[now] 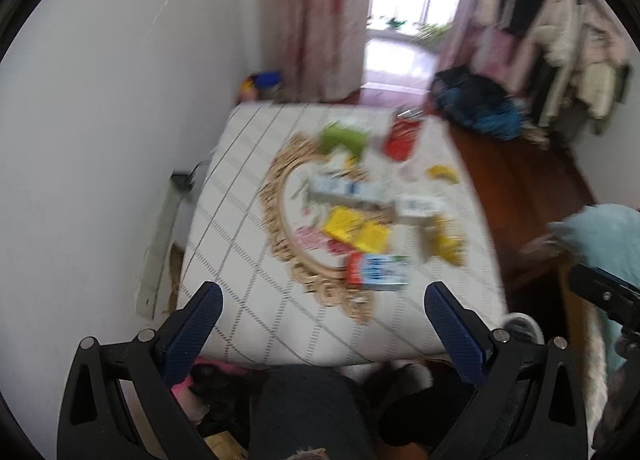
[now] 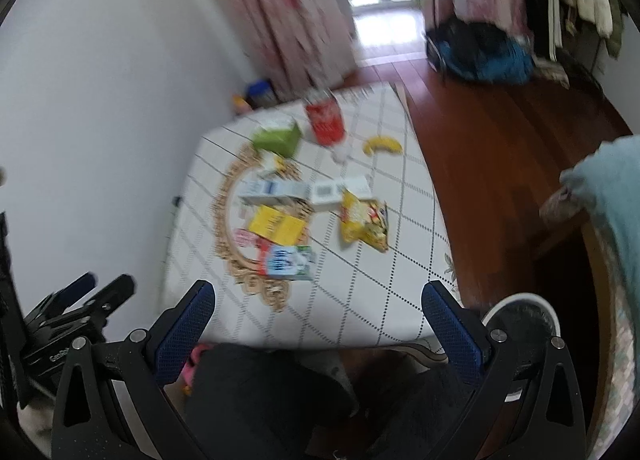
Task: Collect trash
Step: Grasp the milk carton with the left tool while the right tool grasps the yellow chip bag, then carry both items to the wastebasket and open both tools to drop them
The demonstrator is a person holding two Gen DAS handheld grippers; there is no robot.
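Observation:
Both views are blurred. Trash lies on a low table with a white checked cloth (image 1: 248, 252) (image 2: 384, 268): a green box (image 1: 344, 140) (image 2: 278, 138), a red can (image 1: 402, 138) (image 2: 325, 122), a banana peel (image 1: 443, 174) (image 2: 382, 145), a yellow box (image 1: 356, 230) (image 2: 276, 225), a blue-white carton (image 1: 380, 272) (image 2: 288, 262), a yellow snack bag (image 1: 448, 238) (image 2: 366, 222) and white cartons (image 1: 340, 190) (image 2: 276, 190). My left gripper (image 1: 322, 314) is open and empty, above the table's near edge. My right gripper (image 2: 318, 310) is open and empty, likewise.
A white wall (image 1: 100, 120) stands left of the table. Red wood floor (image 2: 500, 148) lies to the right, with a dark blue bag (image 2: 484, 56), hanging clothes (image 1: 560, 28) and a pink curtain (image 2: 288, 12) behind. The person's knee (image 1: 308, 412) and shoe (image 2: 520, 320) are below.

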